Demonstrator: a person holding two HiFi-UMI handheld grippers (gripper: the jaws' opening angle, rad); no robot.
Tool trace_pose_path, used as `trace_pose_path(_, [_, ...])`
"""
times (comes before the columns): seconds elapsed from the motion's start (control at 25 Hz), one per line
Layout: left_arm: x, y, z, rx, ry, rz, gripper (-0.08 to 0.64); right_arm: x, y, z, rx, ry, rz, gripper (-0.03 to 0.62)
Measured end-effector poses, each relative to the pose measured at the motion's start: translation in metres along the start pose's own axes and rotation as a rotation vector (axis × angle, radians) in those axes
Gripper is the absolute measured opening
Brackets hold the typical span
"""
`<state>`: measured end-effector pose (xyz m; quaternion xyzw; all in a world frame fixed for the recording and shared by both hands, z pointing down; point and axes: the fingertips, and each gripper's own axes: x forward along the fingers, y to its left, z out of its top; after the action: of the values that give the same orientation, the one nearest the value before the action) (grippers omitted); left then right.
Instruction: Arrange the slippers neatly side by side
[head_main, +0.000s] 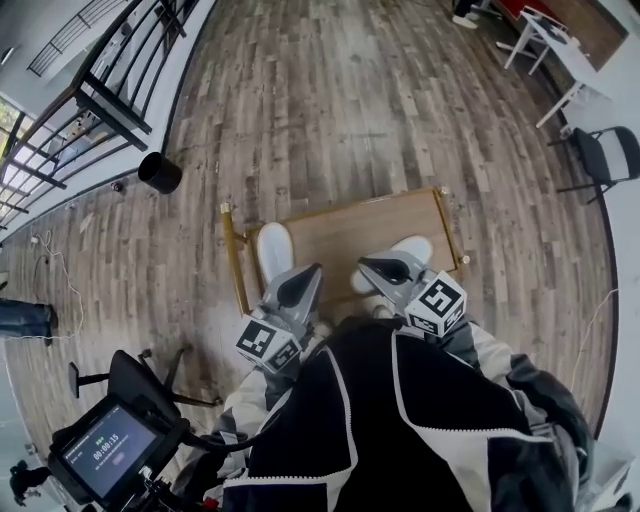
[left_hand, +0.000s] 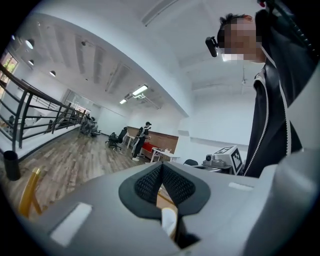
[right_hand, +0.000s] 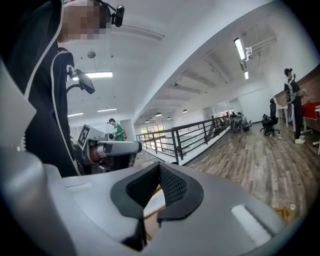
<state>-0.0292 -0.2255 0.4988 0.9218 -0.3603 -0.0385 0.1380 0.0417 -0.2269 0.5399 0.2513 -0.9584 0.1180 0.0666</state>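
Two white slippers lie on a low wooden table (head_main: 350, 232). One slipper (head_main: 272, 250) points away at the table's left side. The other slipper (head_main: 412, 247) lies slanted at the right, partly hidden by my right gripper (head_main: 363, 264). My left gripper (head_main: 314, 269) hangs over the table's near edge, just right of the left slipper. Both grippers are shut and hold nothing. In the left gripper view the jaws (left_hand: 161, 168) meet, with a strip of white slipper (left_hand: 169, 220) showing below them. In the right gripper view the jaws (right_hand: 159, 167) also meet over a white slipper (right_hand: 154, 201).
A black bin (head_main: 158, 172) stands on the wood floor to the far left, near a black railing (head_main: 110, 92). A white desk (head_main: 556, 48) and a black chair (head_main: 610, 156) are at the right. A tablet on a stand (head_main: 106, 450) is at my lower left.
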Motion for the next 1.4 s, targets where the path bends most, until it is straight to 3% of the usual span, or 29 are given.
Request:
trace_pose_path(0.12, [-0.001,-0.002,0.021,-0.008,0.021,-0.057,0.020,-0.010,-0.005,0.012,-0.014,0.017,-0.093,0.005])
trace_pose_path(0.2, [-0.004,-0.006,0.030,-0.010,0.028,-0.093,0.020,-0.022,-0.019,0.000,0.039,0.049,-0.194,0.005])
trace_pose_path(0.28, [-0.008,-0.010,0.030,-0.017,0.036,-0.120,0.020,-0.035,-0.034,-0.033,0.134,0.112,-0.286,0.006])
trace_pose_path(0.4, [-0.011,-0.016,0.021,-0.025,0.047,-0.159,0.020,-0.056,-0.047,-0.090,0.276,0.223,-0.384,0.120])
trace_pose_path(0.72, [-0.018,-0.030,0.015,-0.021,0.075,-0.212,0.020,-0.091,-0.085,-0.204,0.671,0.363,-0.652,0.190])
trace_pose_path(0.88, [-0.020,-0.031,0.011,-0.012,0.081,-0.214,0.020,-0.094,-0.108,-0.243,0.798,0.426,-0.708,0.196])
trace_pose_path(1.12, [-0.027,-0.020,0.007,-0.014,0.104,-0.168,0.020,-0.080,-0.144,-0.267,1.048,0.335,-0.756,0.182])
trace_pose_path(1.32, [-0.031,0.000,0.004,-0.011,0.085,-0.105,0.020,-0.061,-0.157,-0.280,1.089,0.375,-0.783,0.139])
trace_pose_path(1.4, [-0.026,0.006,0.010,-0.003,0.070,-0.087,0.020,-0.061,-0.164,-0.280,1.074,0.383,-0.808,0.049])
